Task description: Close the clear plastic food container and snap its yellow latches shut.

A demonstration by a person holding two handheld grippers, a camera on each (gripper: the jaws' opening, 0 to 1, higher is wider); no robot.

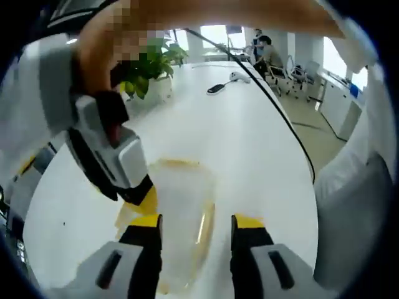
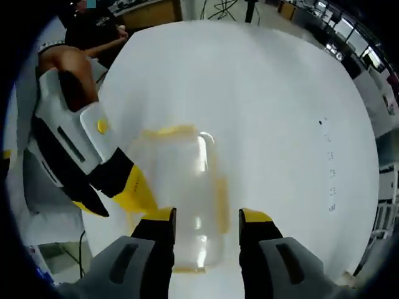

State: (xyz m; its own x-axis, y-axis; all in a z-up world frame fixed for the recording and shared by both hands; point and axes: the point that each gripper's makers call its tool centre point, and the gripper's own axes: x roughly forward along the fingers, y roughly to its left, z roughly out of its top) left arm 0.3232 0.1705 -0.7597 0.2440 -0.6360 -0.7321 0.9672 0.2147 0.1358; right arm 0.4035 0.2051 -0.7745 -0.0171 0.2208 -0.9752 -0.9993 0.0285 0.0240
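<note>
The clear plastic food container with yellow latches lies on the white table, between and ahead of the left gripper fingers; the right gripper touches its side.

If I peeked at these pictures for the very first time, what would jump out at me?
Probably the clear plastic container with yellow latches, lying on the big white table right between the right gripper's open yellow-tipped jaws. The left gripper pokes in from the side, its yellow tip by the container's edge. In the left gripper view, a green plant stands further back on the table.
</note>
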